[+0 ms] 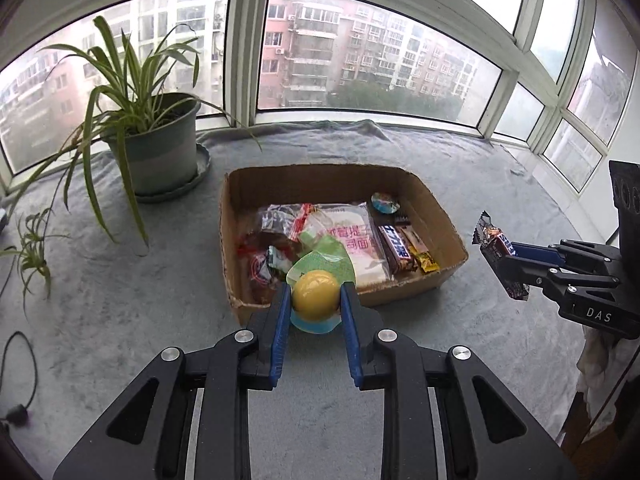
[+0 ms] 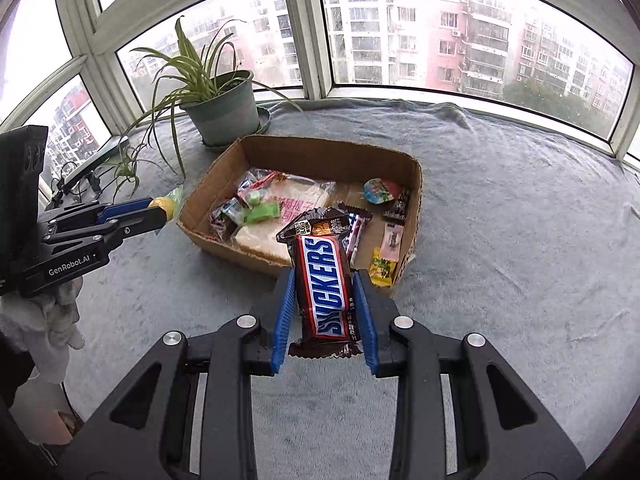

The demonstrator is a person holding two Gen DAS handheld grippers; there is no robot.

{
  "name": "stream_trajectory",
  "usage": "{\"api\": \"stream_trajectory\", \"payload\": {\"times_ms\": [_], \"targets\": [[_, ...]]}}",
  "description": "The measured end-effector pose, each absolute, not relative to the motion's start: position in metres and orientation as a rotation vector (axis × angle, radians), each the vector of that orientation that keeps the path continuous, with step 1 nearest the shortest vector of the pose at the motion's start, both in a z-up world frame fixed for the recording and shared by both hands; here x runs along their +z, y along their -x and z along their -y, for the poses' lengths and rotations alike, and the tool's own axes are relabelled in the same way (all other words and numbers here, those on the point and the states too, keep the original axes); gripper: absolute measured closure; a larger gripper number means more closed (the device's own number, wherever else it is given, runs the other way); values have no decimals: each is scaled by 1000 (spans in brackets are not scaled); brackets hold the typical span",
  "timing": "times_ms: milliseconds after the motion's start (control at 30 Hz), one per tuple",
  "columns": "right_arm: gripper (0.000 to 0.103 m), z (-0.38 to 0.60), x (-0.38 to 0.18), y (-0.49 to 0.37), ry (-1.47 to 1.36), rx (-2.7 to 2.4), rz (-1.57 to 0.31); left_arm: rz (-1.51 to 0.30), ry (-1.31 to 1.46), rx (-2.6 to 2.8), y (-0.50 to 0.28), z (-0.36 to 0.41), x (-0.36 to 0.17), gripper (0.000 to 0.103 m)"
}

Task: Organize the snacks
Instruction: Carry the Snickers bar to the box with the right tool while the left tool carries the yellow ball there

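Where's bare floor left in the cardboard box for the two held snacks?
Cardboard box: bare strip along the far wall, plus a patch between the bread pack and the round jelly cup. Left half is piled with wrappers; the right wall is lined with small bars. The grey blanket around it is open.

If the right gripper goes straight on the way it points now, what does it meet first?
Probably the near wall of the cardboard box, or the snacks just behind it. The right gripper, shut on the Snickers bar, points down toward that edge; depth is unclear.
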State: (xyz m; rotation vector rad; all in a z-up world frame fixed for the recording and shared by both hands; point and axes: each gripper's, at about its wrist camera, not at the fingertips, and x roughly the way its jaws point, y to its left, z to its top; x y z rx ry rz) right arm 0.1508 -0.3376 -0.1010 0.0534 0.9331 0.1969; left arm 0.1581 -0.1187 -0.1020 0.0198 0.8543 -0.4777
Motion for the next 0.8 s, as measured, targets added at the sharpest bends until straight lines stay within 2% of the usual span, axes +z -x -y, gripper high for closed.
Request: {"api": "stream_trajectory", "payload": {"times_ms": [333, 800], "targets": [[72, 351, -100, -196, -65, 156, -935, -808, -32, -459, -192, 134, -87, 80], [72, 356, -122, -236, -113, 148, -992, -845, -61, -431, -229, 156, -97, 80]]}}
